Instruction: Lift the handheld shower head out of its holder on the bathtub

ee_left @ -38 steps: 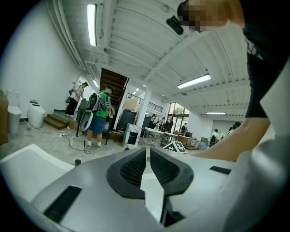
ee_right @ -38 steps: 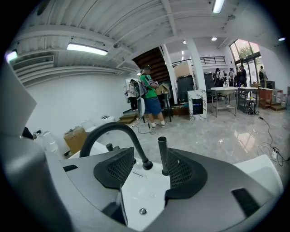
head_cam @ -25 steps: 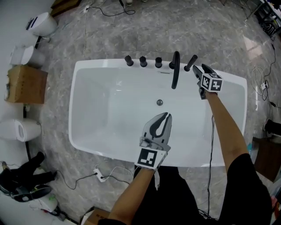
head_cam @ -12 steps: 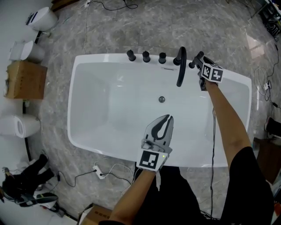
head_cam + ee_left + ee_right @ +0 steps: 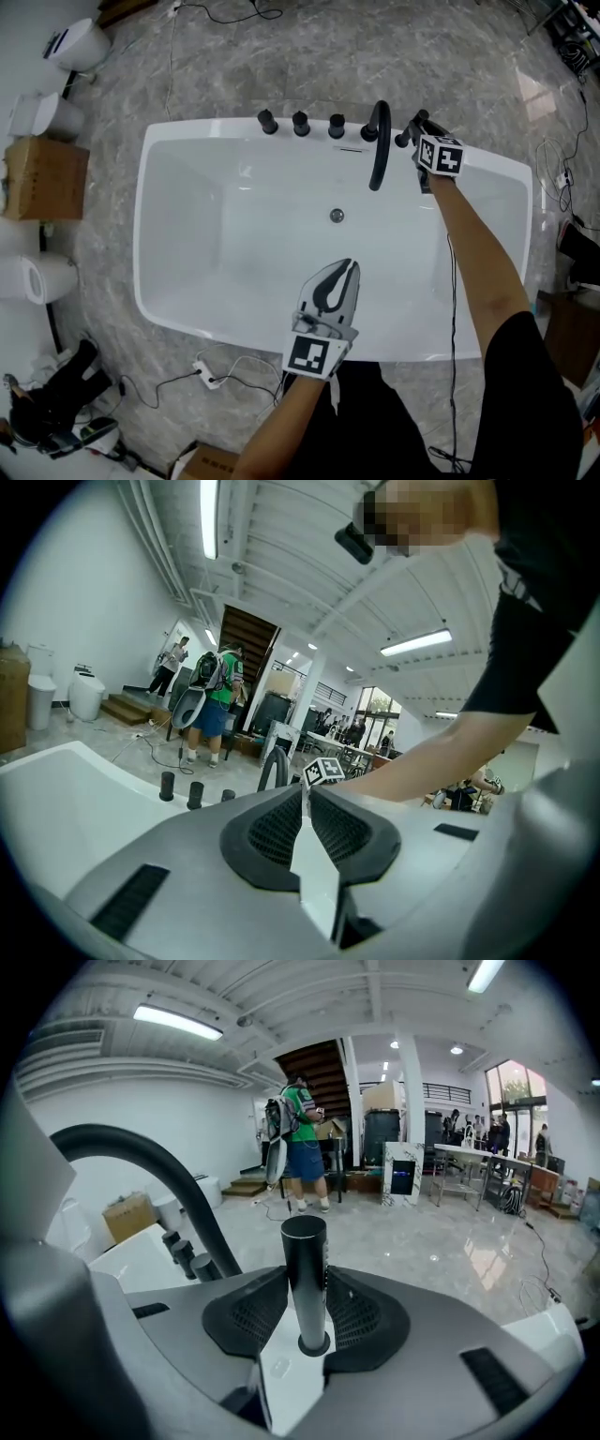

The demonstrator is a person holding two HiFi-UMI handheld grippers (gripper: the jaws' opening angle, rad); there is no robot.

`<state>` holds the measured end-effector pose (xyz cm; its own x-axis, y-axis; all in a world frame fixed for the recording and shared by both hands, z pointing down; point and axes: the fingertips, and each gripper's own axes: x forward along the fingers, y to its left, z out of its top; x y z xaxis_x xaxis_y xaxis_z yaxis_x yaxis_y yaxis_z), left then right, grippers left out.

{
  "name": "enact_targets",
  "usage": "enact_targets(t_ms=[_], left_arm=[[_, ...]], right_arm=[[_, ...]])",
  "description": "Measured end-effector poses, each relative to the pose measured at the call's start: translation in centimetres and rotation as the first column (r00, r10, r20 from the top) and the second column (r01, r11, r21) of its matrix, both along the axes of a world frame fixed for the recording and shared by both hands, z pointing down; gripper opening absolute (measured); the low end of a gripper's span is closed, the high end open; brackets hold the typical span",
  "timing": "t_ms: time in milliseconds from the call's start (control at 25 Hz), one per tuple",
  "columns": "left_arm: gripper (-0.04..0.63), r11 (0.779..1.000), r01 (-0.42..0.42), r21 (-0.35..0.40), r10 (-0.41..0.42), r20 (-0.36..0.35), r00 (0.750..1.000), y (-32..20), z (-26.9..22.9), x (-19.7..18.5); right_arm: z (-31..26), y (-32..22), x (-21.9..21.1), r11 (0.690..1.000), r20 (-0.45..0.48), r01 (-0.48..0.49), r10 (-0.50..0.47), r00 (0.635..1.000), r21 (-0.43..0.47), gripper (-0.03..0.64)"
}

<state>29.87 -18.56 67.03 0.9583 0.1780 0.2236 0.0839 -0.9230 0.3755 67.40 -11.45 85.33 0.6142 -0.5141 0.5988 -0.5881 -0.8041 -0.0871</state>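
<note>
Head view: we see the white bathtub [image 5: 206, 129] with black knobs [image 5: 300, 123] and a curved spout [image 5: 378, 150] on its far rim. The handheld shower head [image 5: 403, 140] stands just right of the spout, between the jaws of the right gripper [image 5: 418, 126]. The left gripper [image 5: 349, 268] hangs over the near rim, well apart from them.

Left gripper view: its jaws are pressed together, empty.

Right gripper view: the jaws have just been closing, and the pads [image 5: 352, 1313] touch both sides of the upright shower head.
</note>
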Motion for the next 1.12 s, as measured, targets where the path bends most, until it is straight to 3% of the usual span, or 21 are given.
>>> enact_targets(t_ms=[320,520,1120], left_arm=[[0.028,1.0,0.005,0.002,-0.005,0.006,1.0,-0.9,-0.6,-0.8],[0.028,1.0,0.015,0.002,-0.015,0.004,1.0,-1.0,-1.2,-0.9],[0.023,0.994,-0.003,0.109,0.015,-0.106,0.994,-1.4,-10.9,-1.7]], right_arm=[[0.0,0.2,-0.5,0.997,0.043,0.053,-0.051,0.998,-0.055,0.117],[-1.2,-0.6,-0.6,0.996,0.035,0.073,-0.072,0.997,-0.041,0.117],[-11.8,0.7,-3.9,0.992,-0.015,0.118,-0.119,0.993,-0.045,0.114]])
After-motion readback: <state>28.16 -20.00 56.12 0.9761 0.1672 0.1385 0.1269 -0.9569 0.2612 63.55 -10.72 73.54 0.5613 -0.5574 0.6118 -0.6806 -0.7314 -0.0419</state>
